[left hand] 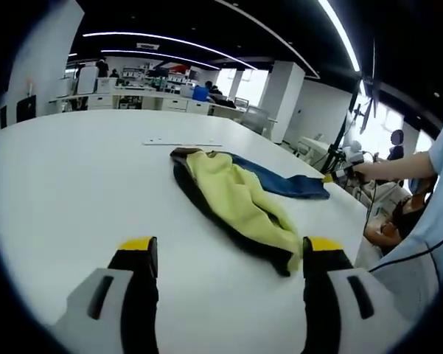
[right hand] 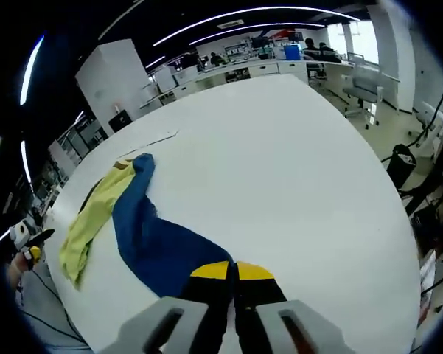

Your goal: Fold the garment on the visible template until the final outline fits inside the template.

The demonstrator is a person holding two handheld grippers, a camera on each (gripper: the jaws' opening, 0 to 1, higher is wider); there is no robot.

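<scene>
Right gripper view: right gripper (right hand: 232,271) has jaws pinched together on the blue end of the garment (right hand: 144,236), which lies on the white table (right hand: 295,169); left gripper (left hand: 228,254) hangs open just short of its yellow end. Judgement: lift low and fold toward the middle. Template outline is hard to make out.

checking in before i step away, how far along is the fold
Barely begun. Nothing looks folded: the garment lies crumpled on the table, yellow lining bunched over blue. In hand: the right gripper is shut on its blue end. The left gripper is open. The faint template lies beyond it, so every fold remains.
</scene>
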